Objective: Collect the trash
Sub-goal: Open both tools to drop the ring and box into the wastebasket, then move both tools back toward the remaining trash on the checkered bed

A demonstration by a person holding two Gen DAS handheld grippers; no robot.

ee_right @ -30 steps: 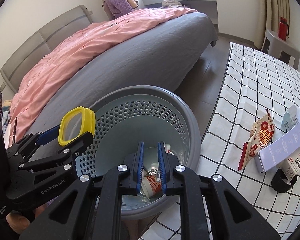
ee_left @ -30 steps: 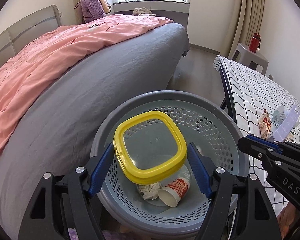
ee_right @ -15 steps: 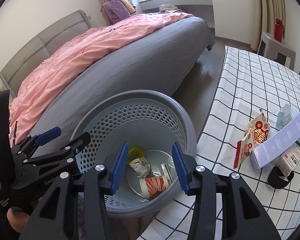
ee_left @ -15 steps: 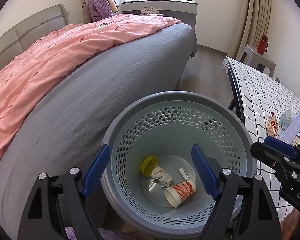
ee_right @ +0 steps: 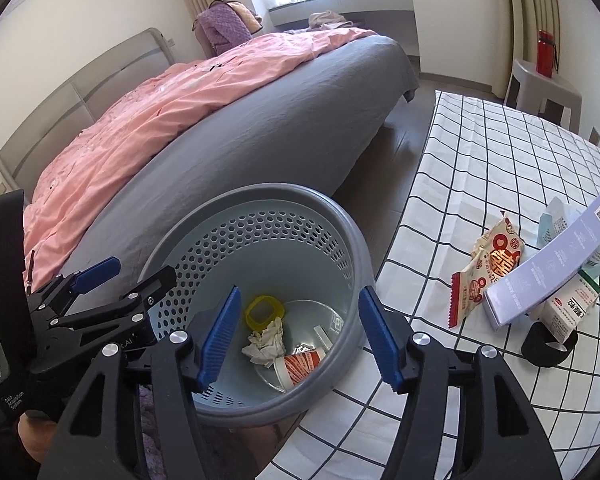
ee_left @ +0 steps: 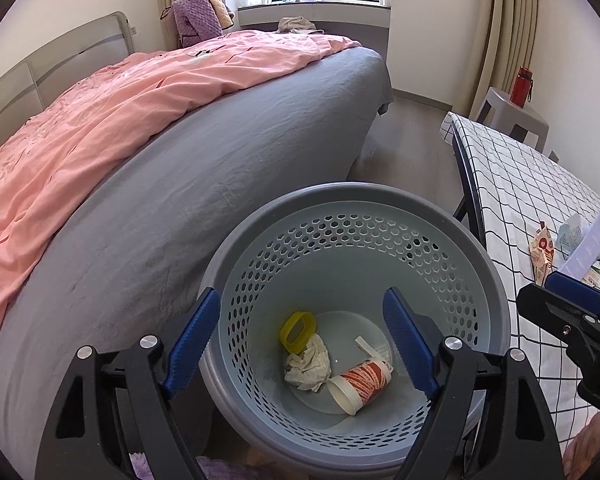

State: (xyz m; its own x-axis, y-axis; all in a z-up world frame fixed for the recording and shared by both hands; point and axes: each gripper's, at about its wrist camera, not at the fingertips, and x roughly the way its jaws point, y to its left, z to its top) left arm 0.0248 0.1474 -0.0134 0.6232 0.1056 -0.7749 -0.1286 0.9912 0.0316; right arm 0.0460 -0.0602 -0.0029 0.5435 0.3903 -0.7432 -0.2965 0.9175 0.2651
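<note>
A grey perforated trash basket (ee_left: pixel 352 200) (ee_right: pixel 352 240) stands between the bed and the table. Inside lie a yellow-rimmed lid (ee_left: pixel 298 330) (ee_right: pixel 262 312), a crumpled tissue (ee_left: pixel 308 364) (ee_right: pixel 266 342) and a red-and-white paper cup (ee_left: pixel 360 384) (ee_right: pixel 298 366). My left gripper (ee_left: pixel 302 340) is open and empty above the basket; it also shows in the right wrist view (ee_right: pixel 140 274). My right gripper (ee_right: pixel 298 332) is open and empty over the basket's near rim. On the checked table lie a red-and-white snack wrapper (ee_right: pixel 486 268), a pale purple box (ee_right: pixel 552 264), a carton (ee_right: pixel 568 312) and a black tape roll (ee_right: pixel 548 344).
A bed with a grey sheet (ee_left: pixel 220 160) and pink duvet (ee_left: pixel 100 120) fills the left. The checked table (ee_right: pixel 500 160) is on the right. A grey stool (ee_right: pixel 544 88) with a red bottle (ee_right: pixel 544 58) stands at the far right by the curtains.
My left gripper let go of the yellow lid, which dropped into the basket. My right gripper went from shut to wide open. Both grippers drew back a little.
</note>
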